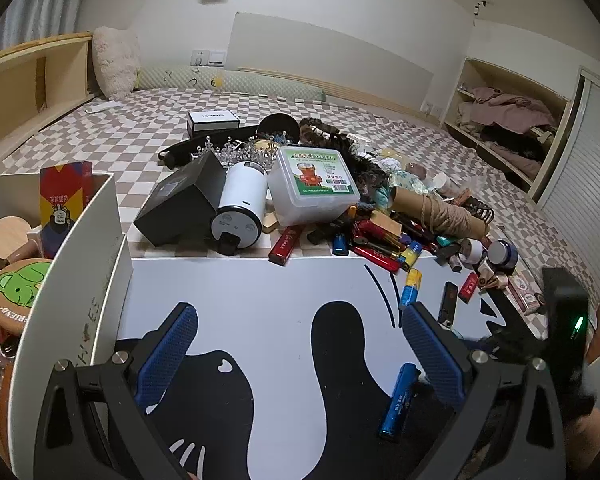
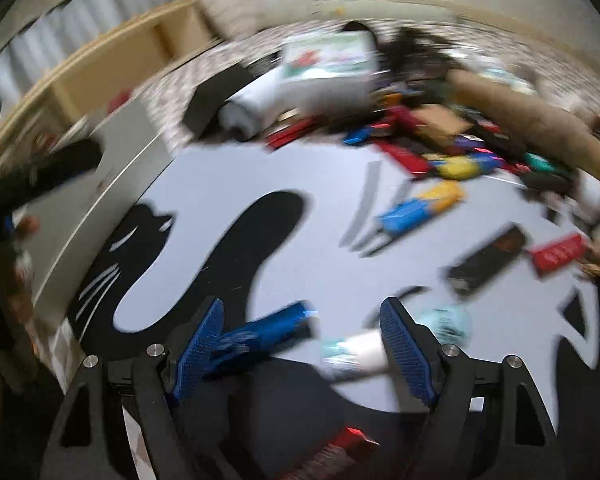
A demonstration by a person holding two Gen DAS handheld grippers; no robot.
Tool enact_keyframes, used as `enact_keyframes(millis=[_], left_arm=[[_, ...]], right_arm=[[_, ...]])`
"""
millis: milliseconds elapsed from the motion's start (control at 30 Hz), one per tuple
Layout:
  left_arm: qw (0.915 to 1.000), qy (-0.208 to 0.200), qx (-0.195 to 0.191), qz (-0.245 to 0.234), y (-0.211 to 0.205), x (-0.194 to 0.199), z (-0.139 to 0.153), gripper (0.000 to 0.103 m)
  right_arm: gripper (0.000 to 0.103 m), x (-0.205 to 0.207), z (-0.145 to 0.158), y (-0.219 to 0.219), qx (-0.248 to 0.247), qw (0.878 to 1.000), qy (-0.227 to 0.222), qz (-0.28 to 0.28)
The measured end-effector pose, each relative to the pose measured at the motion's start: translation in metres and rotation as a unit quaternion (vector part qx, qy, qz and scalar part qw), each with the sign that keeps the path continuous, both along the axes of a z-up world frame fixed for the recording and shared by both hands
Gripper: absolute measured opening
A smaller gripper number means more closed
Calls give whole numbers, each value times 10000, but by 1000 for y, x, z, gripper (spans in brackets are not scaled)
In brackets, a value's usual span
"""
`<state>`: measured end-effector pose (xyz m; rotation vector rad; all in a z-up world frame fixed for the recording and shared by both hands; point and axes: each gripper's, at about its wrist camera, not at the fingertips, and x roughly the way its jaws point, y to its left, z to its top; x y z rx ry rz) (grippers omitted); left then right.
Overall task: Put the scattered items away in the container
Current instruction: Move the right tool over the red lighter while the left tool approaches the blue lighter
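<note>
A white storage box [image 1: 66, 264] stands at the left, holding a wooden bear lid [image 1: 18, 292] and a red and blue carton [image 1: 62, 200]. My left gripper [image 1: 300, 316] is open and empty above a white board with a black cat print [image 1: 260, 288]. A blue battery [image 1: 398, 400] lies by its right finger. The right wrist view is motion-blurred. My right gripper [image 2: 302, 312] is open, with a blue battery [image 2: 268, 330] and a white and teal tube [image 2: 356, 350] lying between its fingers on the board. The box wall [image 2: 112, 168] is at its left.
A pile lies at the board's far edge: a black box [image 1: 184, 200], a white cylinder [image 1: 240, 208], a clear plastic box [image 1: 312, 186], a cardboard tube with twine [image 1: 436, 208], lighters and batteries [image 1: 384, 244]. It all rests on a checkered bed [image 1: 120, 128]. Shelves [image 1: 508, 120] stand at the right.
</note>
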<state>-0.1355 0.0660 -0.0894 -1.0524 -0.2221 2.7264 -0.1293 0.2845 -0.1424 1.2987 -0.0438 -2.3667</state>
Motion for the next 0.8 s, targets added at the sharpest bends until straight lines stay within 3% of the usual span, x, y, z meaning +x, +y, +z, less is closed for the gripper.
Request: enact_keyframes(millis=[133, 267, 533, 800], left_arm=[[9999, -52, -81, -91, 7, 1, -5, 103], [9997, -103, -132, -162, 13, 1, -9, 103], [9992, -215, -206, -273, 24, 2, -20, 103], [9985, -305, -271, -374, 34, 4, -30, 103]], right_arm=[[81, 4, -1, 29, -36, 9972, -120, -733], [77, 15, -9, 39, -109, 9942, -276, -1036], [51, 44, -19, 21, 101, 9927, -437, -1120], [49, 75, -23, -14, 741, 9944, -95, -750]])
